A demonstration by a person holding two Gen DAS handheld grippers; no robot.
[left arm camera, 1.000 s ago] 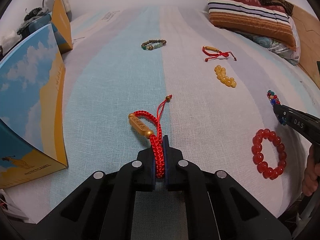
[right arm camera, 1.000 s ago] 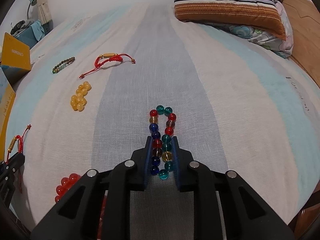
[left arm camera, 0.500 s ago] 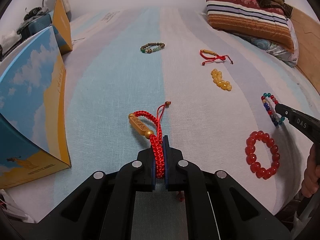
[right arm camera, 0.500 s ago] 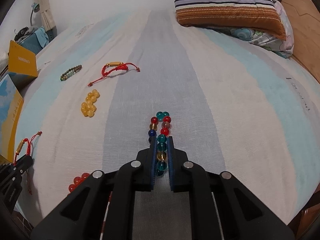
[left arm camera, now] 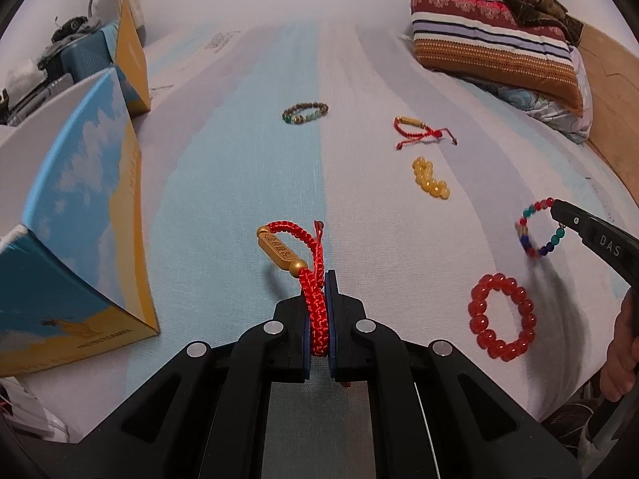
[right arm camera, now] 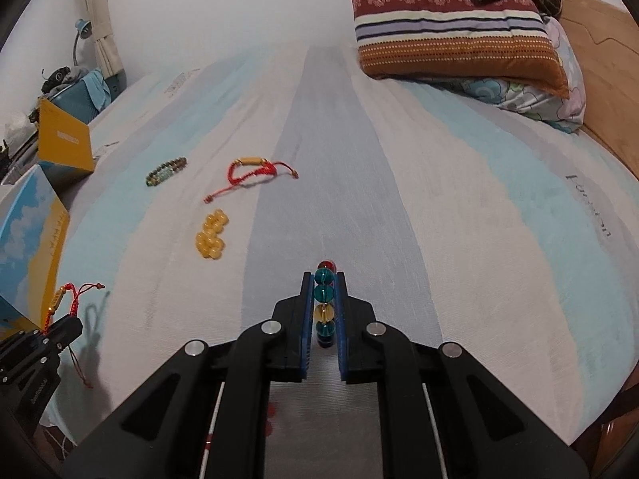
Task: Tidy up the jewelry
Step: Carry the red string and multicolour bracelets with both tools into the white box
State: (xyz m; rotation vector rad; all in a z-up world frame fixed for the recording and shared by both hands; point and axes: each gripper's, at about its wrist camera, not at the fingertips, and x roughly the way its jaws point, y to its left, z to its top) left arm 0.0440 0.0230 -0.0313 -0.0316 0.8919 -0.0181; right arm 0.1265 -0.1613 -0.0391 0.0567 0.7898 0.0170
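The right tool (left arm camera: pixel 559 215) carries the white letters "DAS" on its black side, seen from the left wrist view. The blue and yellow box (left arm camera: pixel 80 215) at the left edge of the bed has a small line of print along its lower side, but it is too blurred to read. On the bed sheet (right arm camera: pixel 459 207) there is dark writing near the right edge; it is bent by the lens and I cannot read it.

The left tool (left arm camera: pixel 317 315) is closed on the woven cord of the red bracelet with a gold tube (left arm camera: pixel 295 255), and the loop hangs off the sheet. The right tool is closed on the bracelet of mixed colour beads (right arm camera: pixel 324 303); in the left wrist view this bracelet hangs free from the tips, above the sheet.

The red bead bracelet (left arm camera: pixel 501 315), the yellow bead bracelet (left arm camera: pixel 430 177), a second red cord bracelet (left arm camera: pixel 419 129) and the brown and green bead bracelet (left arm camera: pixel 305 113) lie on the sheet, apart from each other.

The sheet has wide stripes in pale blue, grey and cream. A striped pillow (right arm camera: pixel 451 28) lies at the far right, beside a wooden board (right arm camera: pixel 599 80). Behind the bed is a plain white wall, with a curtain (right arm camera: pixel 100 20) and a small lamp (right arm camera: pixel 82 30) at the left.
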